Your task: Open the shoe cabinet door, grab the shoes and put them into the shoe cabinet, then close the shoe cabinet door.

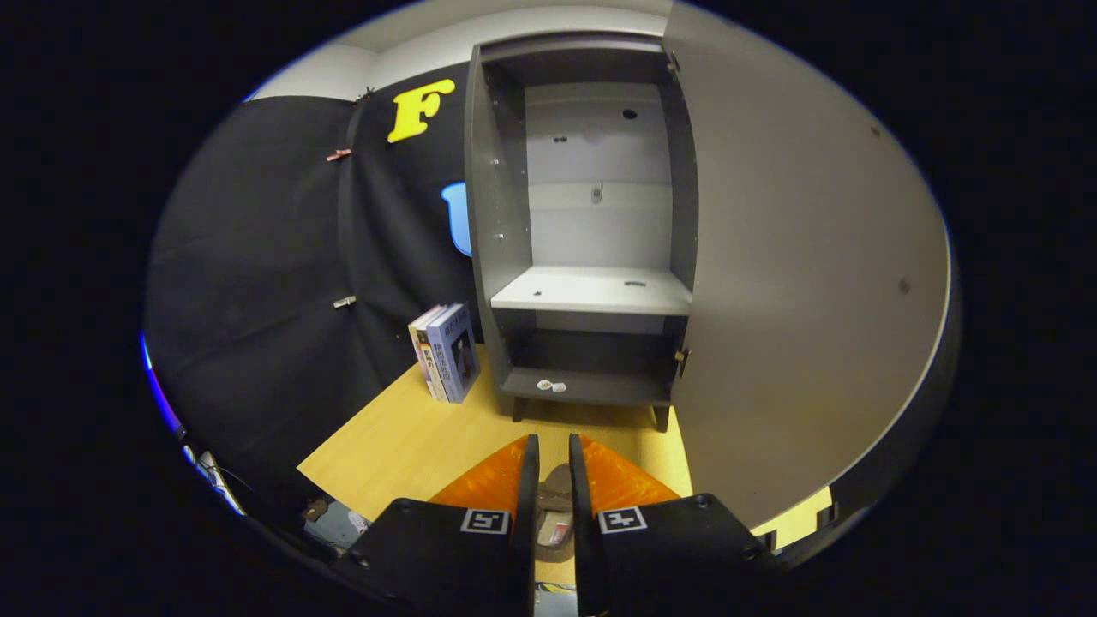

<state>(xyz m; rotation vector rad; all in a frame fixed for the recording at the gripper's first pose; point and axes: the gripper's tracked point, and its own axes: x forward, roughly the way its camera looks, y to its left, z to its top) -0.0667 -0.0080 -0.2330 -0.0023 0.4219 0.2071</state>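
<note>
The dark grey shoe cabinet [497, 214] stands at the back of the wooden table [403, 441], beyond my fingers. Its door [797, 283] is swung wide open to the right, showing its pale inner face. Inside are a white middle shelf [591, 291] and a dark bottom shelf [591, 386] with two small white bits on it. My gripper [548, 450] points at the cabinet's foot, its orange fingers [493, 480] nearly together. A brown shoe [555, 510] sits in the narrow gap between them, pinched from both sides and mostly hidden by the fingers.
Two books [447, 351] stand upright on the table just left of the cabinet. The open door walls off the right side. Some clutter [338, 518] lies below the table's near left edge.
</note>
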